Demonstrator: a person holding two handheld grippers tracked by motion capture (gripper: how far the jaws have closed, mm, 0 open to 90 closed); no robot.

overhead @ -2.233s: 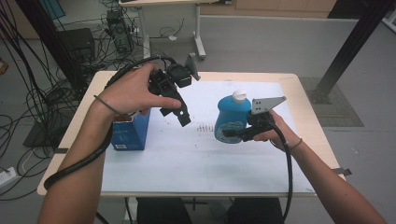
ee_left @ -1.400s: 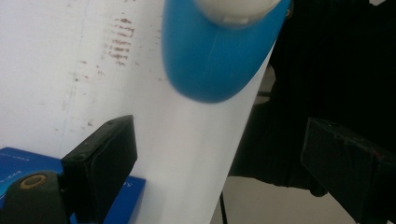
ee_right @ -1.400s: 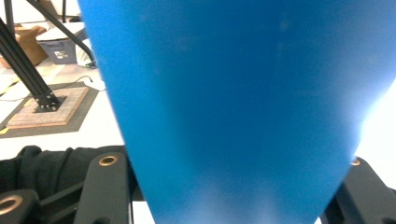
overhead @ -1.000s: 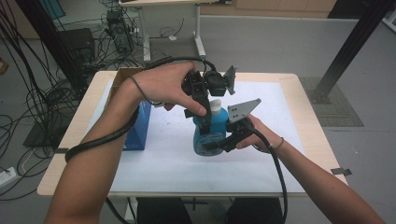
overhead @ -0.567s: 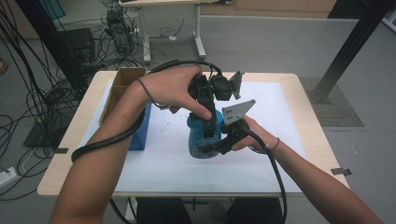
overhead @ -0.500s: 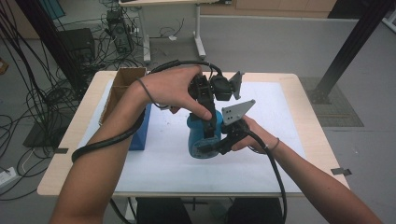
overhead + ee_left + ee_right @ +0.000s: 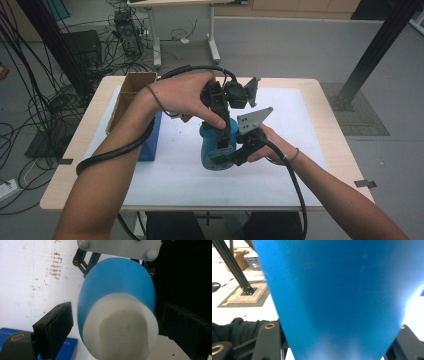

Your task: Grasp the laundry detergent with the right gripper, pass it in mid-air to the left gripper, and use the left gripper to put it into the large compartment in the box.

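One light wooden table (image 7: 320,107) carries one white paper mat (image 7: 300,130) that covers most of its top, leaving a bare wood strip along the 3 o'clock and 9 o'clock edges; the mat lies open toward 3 o'clock and toward the near edge at 6 o'clock. At 9 o'clock on the table stands one open brown cardboard box (image 7: 131,87), with one flat dark blue carton (image 7: 151,142) just beside it on the mat. Near the middle of the mat stands one upright blue plastic bottle (image 7: 212,150) with one white round cap (image 7: 120,332). Two grippers work on it. The right gripper (image 7: 225,159), coming in from 4 o'clock, has its jaws clamped on the bottle's lower body; in the right gripper view the blue wall fills the space between the two black jaws and touches both. The left gripper (image 7: 226,131) points down from 12 o'clock over the bottle's top. In the left gripper view its two black fingers (image 7: 53,327) stand wide on either side of the cap, which sits between them; a gap of white mat shows at the left finger, while at the right finger I cannot tell whether it touches.
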